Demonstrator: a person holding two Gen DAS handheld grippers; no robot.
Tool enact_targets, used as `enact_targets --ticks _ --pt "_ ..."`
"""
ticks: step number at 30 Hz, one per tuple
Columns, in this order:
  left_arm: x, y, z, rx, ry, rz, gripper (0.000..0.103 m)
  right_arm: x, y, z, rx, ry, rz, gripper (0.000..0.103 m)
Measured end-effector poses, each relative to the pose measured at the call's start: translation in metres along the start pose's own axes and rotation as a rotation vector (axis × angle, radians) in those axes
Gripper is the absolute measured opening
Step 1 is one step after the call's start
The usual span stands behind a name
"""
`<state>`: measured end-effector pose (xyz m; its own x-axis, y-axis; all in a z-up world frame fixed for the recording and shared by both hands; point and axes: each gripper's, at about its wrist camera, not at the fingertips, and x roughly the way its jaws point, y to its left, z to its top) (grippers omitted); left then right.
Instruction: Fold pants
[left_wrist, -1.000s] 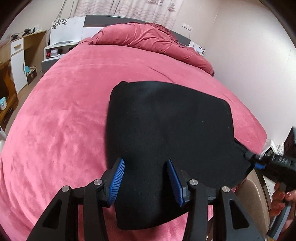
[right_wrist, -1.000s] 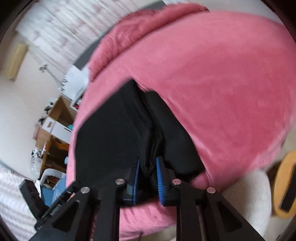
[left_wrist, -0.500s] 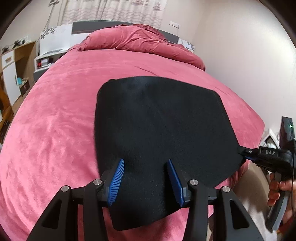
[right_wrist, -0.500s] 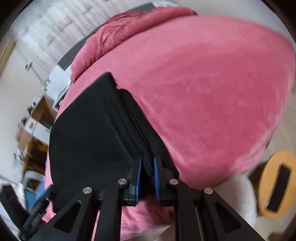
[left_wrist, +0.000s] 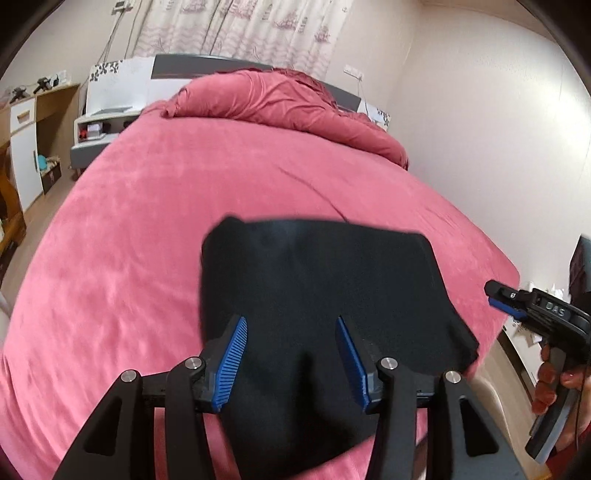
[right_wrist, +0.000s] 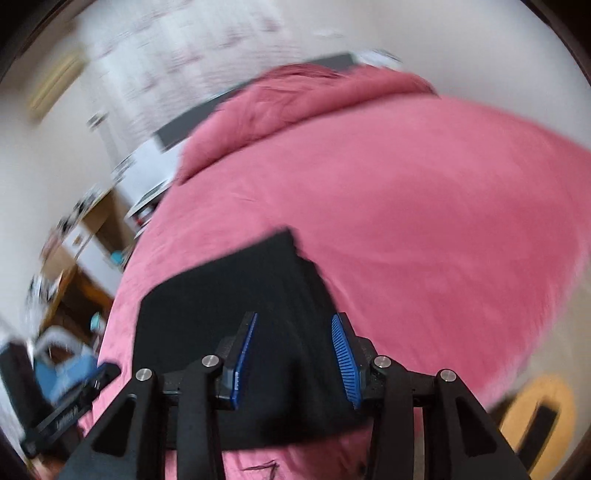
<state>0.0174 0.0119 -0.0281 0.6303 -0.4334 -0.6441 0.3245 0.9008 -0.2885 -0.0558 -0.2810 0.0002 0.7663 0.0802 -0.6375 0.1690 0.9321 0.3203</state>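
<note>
The pants (left_wrist: 317, 306) lie folded low in the frame on the bed (left_wrist: 147, 229); left gripper (left_wrist: 291, 354) and right gripper (right_wrist: 293, 354) gape, holding nothing; folding looks finished, perhaps smoothing next.

The picture is blurry. The right tongs (right_wrist: 293, 354) are spread wide with nothing between the blue pads (right_wrist: 341, 354). Under them lie the black pants (right_wrist: 236, 306), folded into a flat pile on the pink bed (right_wrist: 424, 229), near its edge at 6 o'clock. A lumpy pink blanket (right_wrist: 295, 99) sits at 12 o'clock. At 8 o'clock the tip of the left tongs (right_wrist: 70, 402) pokes in beside the pants; you cannot tell how its fingers stand. A brown desk (right_wrist: 85, 236) is at 9 o'clock. A round yellow stool (right_wrist: 539, 417) is at 4 o'clock.
</note>
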Motion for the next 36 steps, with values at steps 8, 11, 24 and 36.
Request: enact_targets --ticks 8,11,24,36 --pt "0.037 -0.010 0.048 0.035 0.029 -0.021 0.051 0.083 0.062 0.036 -0.224 0.089 0.037 0.030" --pt "0.059 -0.021 0.056 0.096 0.050 -0.010 0.051 0.109 0.062 0.040 -0.237 0.113 0.006 0.030" --pt "0.136 -0.006 0.043 0.158 0.110 0.125 0.051 0.149 -0.021 0.021 -0.066 0.058 -0.126 0.045" --pt "0.056 0.019 0.034 -0.089 0.034 0.046 0.051 0.086 -0.009 0.017 -0.070 -0.013 -0.098 0.046"
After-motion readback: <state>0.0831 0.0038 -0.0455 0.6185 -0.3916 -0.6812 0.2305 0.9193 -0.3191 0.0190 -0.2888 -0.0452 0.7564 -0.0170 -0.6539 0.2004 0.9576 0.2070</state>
